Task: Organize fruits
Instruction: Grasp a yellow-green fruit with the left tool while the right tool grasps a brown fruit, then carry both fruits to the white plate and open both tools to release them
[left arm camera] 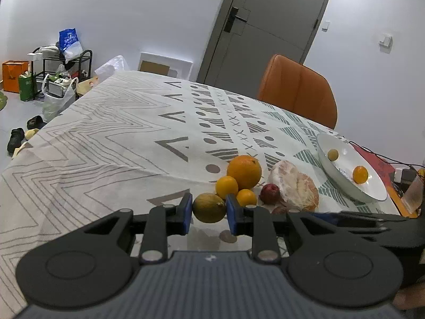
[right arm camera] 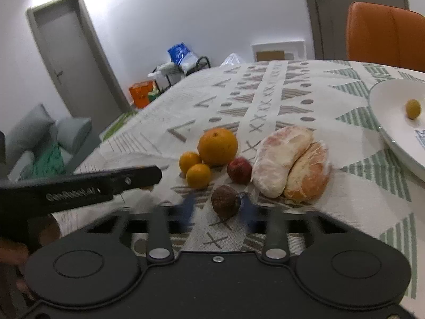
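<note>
The yellow-green fruit sits between the blue pads of my left gripper, and both pads press against its sides, so that gripper is clamped on it. It hangs just above the patterned tablecloth, at the near edge of the fruit pile.

Right behind it lie two small oranges, touching each other, and behind those a large orange. Beside them, toward the right, a dark red fruit rests against two peeled pomelo pieces that lie side by side.

My right gripper is down at the pile's near side, with a brown wrinkled fruit between its blue fingers. The fingers are blurred with motion; one seems to touch the fruit while the other stands off from it, so I cannot tell whether the grip has closed. In that view the left gripper's black arm crosses at the left edge.

Farther right, near the table edge, stands a white plate holding a small orange fruit and a small yellowish one, well apart from each other.

Beyond the plate an orange chair stands at the table, and a grey door is in the white wall behind it. To the far left, a black rack loaded with bags stands on the floor.
</note>
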A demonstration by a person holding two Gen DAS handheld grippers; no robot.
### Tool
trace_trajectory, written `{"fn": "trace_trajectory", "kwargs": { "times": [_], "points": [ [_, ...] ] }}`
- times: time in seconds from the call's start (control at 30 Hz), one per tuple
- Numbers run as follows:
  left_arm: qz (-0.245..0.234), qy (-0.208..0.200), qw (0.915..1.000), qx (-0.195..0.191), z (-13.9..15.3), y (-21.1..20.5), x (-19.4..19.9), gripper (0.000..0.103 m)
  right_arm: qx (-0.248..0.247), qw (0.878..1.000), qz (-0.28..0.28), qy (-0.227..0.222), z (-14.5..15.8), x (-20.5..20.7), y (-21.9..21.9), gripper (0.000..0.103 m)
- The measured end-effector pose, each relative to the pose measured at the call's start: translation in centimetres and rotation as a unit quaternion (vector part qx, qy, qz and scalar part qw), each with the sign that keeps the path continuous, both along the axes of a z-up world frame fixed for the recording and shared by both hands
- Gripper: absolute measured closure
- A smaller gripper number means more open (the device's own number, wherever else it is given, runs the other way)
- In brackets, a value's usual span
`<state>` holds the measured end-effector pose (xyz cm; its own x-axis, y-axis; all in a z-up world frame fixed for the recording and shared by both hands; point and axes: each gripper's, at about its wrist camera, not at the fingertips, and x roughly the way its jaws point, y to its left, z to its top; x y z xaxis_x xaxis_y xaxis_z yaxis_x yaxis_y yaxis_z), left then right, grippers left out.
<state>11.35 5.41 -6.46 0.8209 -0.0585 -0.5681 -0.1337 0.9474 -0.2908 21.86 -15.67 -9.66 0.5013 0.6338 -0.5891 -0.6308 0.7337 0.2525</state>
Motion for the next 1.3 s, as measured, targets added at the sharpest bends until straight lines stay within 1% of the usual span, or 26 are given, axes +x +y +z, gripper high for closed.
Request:
{"fn": "trace_trajectory", "kwargs": {
  "times": [0.17, 0.37, 0.8, 0.97, 1.3],
  "points": [
    [0.004, -0.001, 1.0, 0.0, 0.0, 0.0, -0.2, 0.077, 0.007, 1.0, -0.004, -0.001, 0.3, -0.3, -0.7, 0.081],
    [-0.005, -0.007, 1.0, -0.001, 0.3, -0.8, -0.3, 0.077, 0.017, 1.0, -0.015, -0.009, 0.8, -0.6, -2.3, 0.081],
    [-0.042, -0.016, 0.9989, 0.01, 1.2, -4.9, 0.8, 0.077, 0.037, 0.997, -0.064, -0.039, 2.3, -0.3, -7.0, 0.081],
    [-0.062, -0.019, 0.9978, 0.013, 1.5, -6.7, 1.4, 0.077, 0.045, 0.994, -0.092, -0.043, 2.4, -0.2, -9.1, 0.081],
    [-0.084, -0.03, 0.9959, 0.013, 2.2, -9.5, 3.0, 0.077, 0.055, 0.989, -0.129, -0.048, 2.6, 0.0, -12.3, 0.081]
  ]
}}
